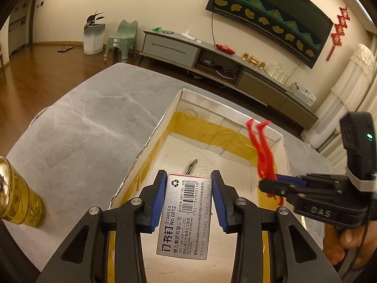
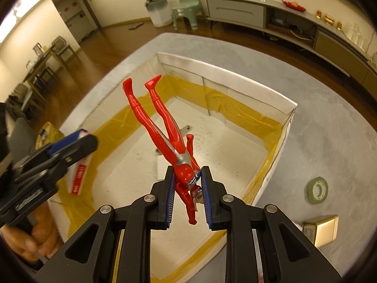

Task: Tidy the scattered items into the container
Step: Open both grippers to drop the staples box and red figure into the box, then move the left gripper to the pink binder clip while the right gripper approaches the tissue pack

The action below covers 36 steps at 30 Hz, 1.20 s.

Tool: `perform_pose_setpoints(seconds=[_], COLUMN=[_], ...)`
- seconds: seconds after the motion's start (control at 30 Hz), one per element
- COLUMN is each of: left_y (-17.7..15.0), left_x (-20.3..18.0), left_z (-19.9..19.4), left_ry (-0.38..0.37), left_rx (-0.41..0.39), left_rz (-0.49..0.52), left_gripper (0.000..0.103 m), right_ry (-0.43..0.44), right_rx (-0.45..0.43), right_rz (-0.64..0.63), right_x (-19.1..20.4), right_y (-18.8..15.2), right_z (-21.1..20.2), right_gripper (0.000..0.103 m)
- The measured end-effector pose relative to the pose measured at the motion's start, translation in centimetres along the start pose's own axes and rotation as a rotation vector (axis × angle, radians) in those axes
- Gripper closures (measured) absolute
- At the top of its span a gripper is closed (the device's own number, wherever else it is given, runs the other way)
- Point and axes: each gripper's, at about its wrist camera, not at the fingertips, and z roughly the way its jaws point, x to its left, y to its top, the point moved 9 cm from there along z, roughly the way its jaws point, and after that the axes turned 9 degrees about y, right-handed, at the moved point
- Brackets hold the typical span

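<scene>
The container [image 1: 235, 141], a white cardboard box lined with yellow tape, is set on the grey counter [image 1: 82, 118]. At the far left a gold tin [image 1: 21, 198] is stood on the counter. A staples box [image 1: 186, 214] is clamped between the fingers of the left gripper [image 1: 187, 202] above the container. Further right, a red figure [image 2: 169, 139] is gripped head-down by the right gripper [image 2: 188, 198] over the container. A tape roll [image 2: 317, 190] is seen on the counter beyond.
</scene>
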Motion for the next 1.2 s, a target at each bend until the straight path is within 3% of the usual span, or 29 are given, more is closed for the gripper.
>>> perform_pose_setpoints(seconds=[0.17,0.23,0.73,0.93,1.2], left_y=[-0.2,-0.3,-0.5,-0.2,-0.3], left_x=[0.0,0.4,1.0,3.7,2.5], left_z=[0.2,0.2,-0.8,-2.5,-4.1], left_ry=[-0.02,-0.026,-0.03,-0.008,0.002], left_rx=[0.015,0.016,-0.011,-0.044,-0.067], left_rz=[-0.005,-0.037,-0.061,-0.159,-0.1], left_gripper=[0.06,0.04,0.04,0.04,0.04], right_ry=[-0.026,-0.025,-0.015,-0.01,0.007], right_rx=[0.018,0.011,-0.017,-0.013,-0.018], right_rz=[0.014,0.032,0.049,0.046,0.045], right_x=[-0.8,-1.0,-0.1,0.6,1.7], right_y=[0.6,0.8,-0.4,-1.6,-3.2], right_z=[1.2,1.3,-0.8,-1.4,-2.4], right_gripper=[0.078,0.074,0.073,0.073,0.073])
